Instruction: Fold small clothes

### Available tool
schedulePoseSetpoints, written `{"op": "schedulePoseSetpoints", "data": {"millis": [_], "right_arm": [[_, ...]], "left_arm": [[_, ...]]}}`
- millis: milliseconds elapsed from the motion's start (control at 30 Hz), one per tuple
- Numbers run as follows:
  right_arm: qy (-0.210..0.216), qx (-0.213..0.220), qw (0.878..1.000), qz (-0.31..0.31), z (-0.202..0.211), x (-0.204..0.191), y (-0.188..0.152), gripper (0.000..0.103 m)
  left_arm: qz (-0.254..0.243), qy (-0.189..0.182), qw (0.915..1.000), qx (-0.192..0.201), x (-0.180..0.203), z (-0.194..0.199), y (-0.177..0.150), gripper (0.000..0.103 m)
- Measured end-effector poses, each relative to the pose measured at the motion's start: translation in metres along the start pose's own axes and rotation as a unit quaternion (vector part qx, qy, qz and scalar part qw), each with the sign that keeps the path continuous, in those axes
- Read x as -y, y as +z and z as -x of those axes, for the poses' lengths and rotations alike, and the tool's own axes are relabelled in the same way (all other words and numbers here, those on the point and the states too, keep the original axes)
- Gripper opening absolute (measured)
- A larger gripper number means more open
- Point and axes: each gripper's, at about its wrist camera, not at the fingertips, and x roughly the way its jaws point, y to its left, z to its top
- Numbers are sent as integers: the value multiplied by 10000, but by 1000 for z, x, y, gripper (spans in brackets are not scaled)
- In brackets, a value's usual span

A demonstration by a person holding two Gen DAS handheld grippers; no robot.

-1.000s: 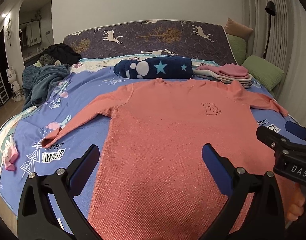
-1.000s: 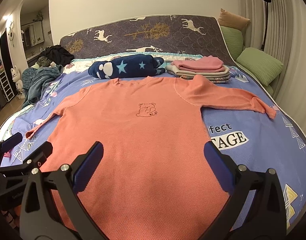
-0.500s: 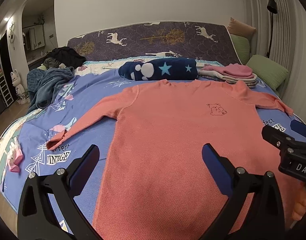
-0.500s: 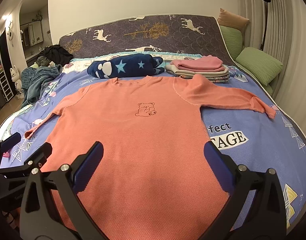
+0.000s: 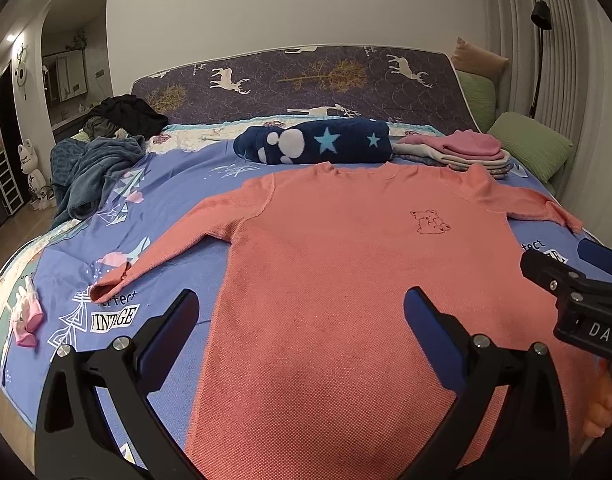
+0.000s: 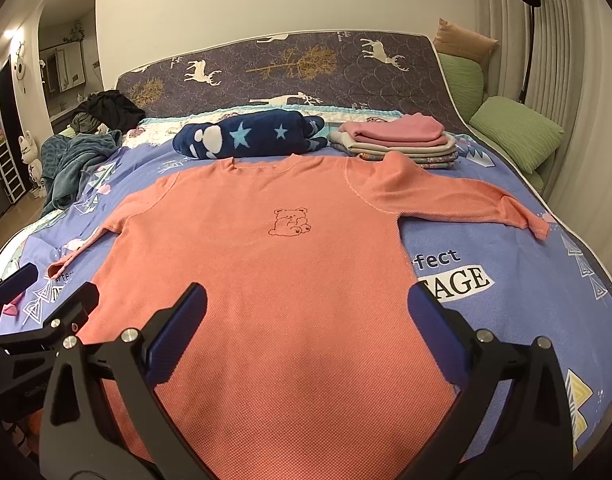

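Observation:
A salmon long-sleeved top (image 5: 334, 280) (image 6: 273, 280) with a small bear outline on the chest lies flat and face up on the blue bed sheet (image 5: 177, 208) (image 6: 506, 320), both sleeves spread outward. My left gripper (image 5: 301, 312) is open and hovers over the lower left part of the top. My right gripper (image 6: 306, 304) is open too, above the lower middle of the top. Neither holds anything. Each gripper shows at the edge of the other's view: the right gripper (image 5: 578, 264), the left gripper (image 6: 45, 288).
A stack of folded clothes (image 6: 398, 138) (image 5: 462, 152) sits beyond the top's right shoulder, beside a rolled navy star blanket (image 5: 318, 142) (image 6: 245, 138). A heap of dark clothes (image 5: 101, 148) lies at the far left. Small pink gloves (image 5: 25, 316) rest near the left bed edge. Green pillows (image 6: 514, 132) line the right.
The left wrist view has shifted left, so the top sits further right in its frame. The right gripper has barely moved. Both stay open.

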Motion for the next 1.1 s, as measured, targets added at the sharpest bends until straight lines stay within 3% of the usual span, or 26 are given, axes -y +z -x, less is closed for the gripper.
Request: {"op": "schedulePoseSetpoints", "data": {"millis": [700,867,1100], "right_arm": [[-140,-110,9997,173,-12,-11,1,101],[-212,-137,9991,350,-18,-16,7,101],[-220,-195,9971,705,-31,-31,15,101]], "left_arm": [[386,-167,9991,-101,-26,-12,-5,102],[626,-173,9977,-215,-48,-21,-7,102],[1129,169,9930,-307,-102,-36,-7,100]]}}
